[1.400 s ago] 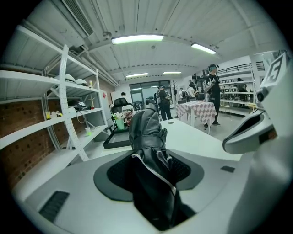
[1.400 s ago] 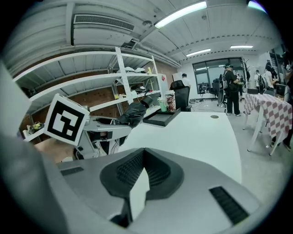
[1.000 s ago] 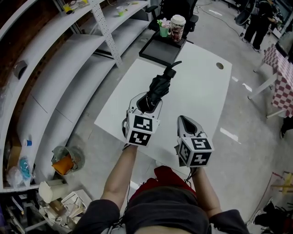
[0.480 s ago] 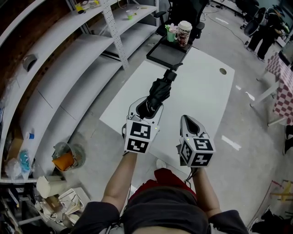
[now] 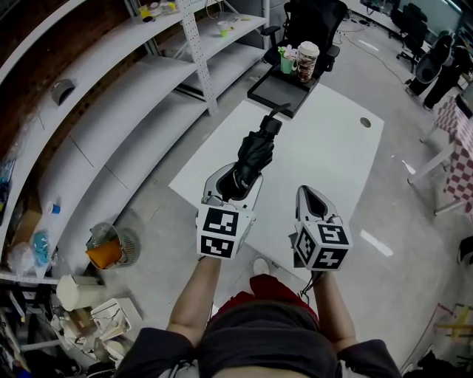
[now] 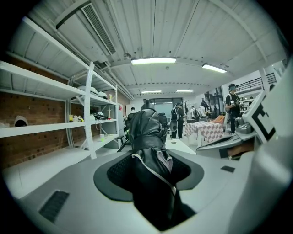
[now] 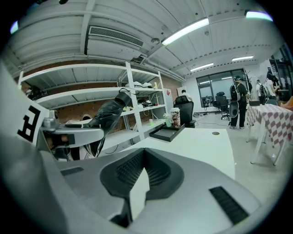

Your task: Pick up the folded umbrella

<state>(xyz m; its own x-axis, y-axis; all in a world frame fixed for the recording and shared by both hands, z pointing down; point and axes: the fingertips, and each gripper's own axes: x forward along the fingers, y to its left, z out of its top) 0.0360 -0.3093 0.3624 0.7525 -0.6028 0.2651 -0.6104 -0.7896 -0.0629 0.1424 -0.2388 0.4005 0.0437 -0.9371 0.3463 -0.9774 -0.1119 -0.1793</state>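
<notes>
The folded black umbrella (image 5: 255, 151) hangs above the white table (image 5: 336, 151), handle end pointing away toward the tray. My left gripper (image 5: 235, 179) is shut on its near, fabric end. In the left gripper view the umbrella (image 6: 147, 135) fills the space between the jaws and sticks out forward. My right gripper (image 5: 308, 195) floats beside it to the right, shut with nothing in it. The right gripper view shows its pads (image 7: 130, 171) meeting at the tips, with the umbrella (image 7: 107, 114) and left gripper (image 7: 73, 131) off to the left.
A black tray (image 5: 275, 90) at the table's far edge carries a paper cup (image 5: 306, 59) and a green cup (image 5: 287, 63); a black chair (image 5: 314, 22) stands behind. White shelving (image 5: 118, 111) runs along the left. A bin (image 5: 107, 251) sits on the floor.
Both grippers have risen a little, the left more so. The umbrella has gone up with the left gripper, still clamped the same way. The right gripper stays shut.
</notes>
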